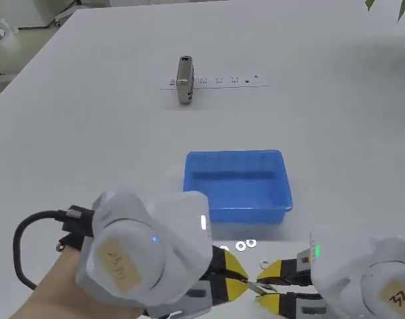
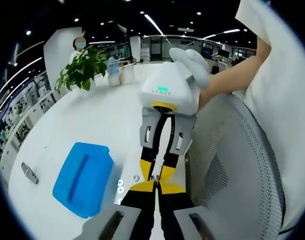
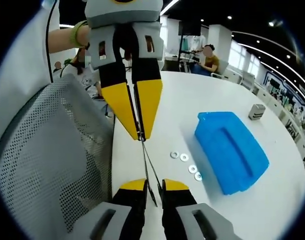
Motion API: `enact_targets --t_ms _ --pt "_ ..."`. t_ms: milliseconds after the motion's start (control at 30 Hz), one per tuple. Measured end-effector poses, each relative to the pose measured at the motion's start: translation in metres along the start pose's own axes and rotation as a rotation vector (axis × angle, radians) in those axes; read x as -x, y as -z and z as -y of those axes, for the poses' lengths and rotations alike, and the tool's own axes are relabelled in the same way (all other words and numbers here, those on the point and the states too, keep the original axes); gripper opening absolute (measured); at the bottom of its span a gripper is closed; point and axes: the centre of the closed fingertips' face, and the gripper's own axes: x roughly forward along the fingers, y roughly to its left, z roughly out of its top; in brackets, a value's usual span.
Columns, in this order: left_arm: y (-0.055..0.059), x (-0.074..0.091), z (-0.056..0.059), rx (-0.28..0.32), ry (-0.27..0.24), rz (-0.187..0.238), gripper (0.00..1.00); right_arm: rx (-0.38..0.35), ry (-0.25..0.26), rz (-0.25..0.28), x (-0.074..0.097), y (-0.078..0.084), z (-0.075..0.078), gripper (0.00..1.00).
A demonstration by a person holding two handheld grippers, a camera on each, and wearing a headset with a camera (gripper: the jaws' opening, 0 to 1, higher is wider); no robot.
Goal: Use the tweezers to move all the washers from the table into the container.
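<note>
Nearest, my right gripper [image 3: 154, 186] is closed on one end of the tweezers [image 3: 147, 165]. My left gripper [image 3: 140, 135] clamps the other end. I hold both low over the table [image 1: 109, 119], jaws nose to nose. Four washers [image 3: 184, 157] lie on the table just beside the blue container [image 3: 252, 170].

washer [image 1: 224, 250] part-hidden by left gripper [image 1: 242, 280], paper strip [image 1: 219, 81] txt too small

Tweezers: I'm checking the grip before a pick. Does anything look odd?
Yes: the tweezers are pinched at both ends, between the left gripper and the right gripper, so no tip looks free. Four washers lie loose beside the container.
</note>
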Motion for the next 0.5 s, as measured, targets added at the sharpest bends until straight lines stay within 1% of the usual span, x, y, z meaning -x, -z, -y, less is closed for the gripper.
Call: enact_targets --t_ms 33,67,133,267,367,400,433,467,500 --pt "-0.005 -0.002 0.000 -0.006 0.007 0.010 0.00 -0.002 0.001 0.010 0.002 -0.002 0.000 0.08" --pt "-0.007 -0.003 0.000 -0.006 0.010 0.011 0.00 -0.005 0.001 0.023 0.004 -0.004 0.001 0.07" --pt "-0.013 -0.006 0.000 -0.013 0.017 0.014 0.00 0.006 -0.002 0.018 0.005 -0.001 0.000 0.05" --pt "-0.022 -0.010 0.002 -0.017 0.037 0.024 0.00 -0.016 -0.007 0.032 0.010 0.002 0.001 0.04" --pt "-0.028 -0.014 0.002 -0.011 0.047 0.030 0.00 -0.006 -0.001 0.048 0.012 0.004 0.000 0.02" --pt "-0.029 -0.015 0.002 0.037 0.052 0.040 0.00 -0.005 0.003 0.051 0.013 0.004 0.000 0.02" --pt "-0.030 -0.016 0.003 0.062 0.066 0.051 0.00 -0.012 0.005 0.060 0.014 0.004 0.000 0.02" --pt "-0.032 -0.016 -0.001 0.097 0.052 0.080 0.02 -0.018 0.015 0.068 0.014 0.005 0.001 0.01" --pt "-0.031 -0.016 -0.002 0.144 0.045 0.096 0.08 -0.030 0.034 0.077 0.016 0.006 0.005 0.01"
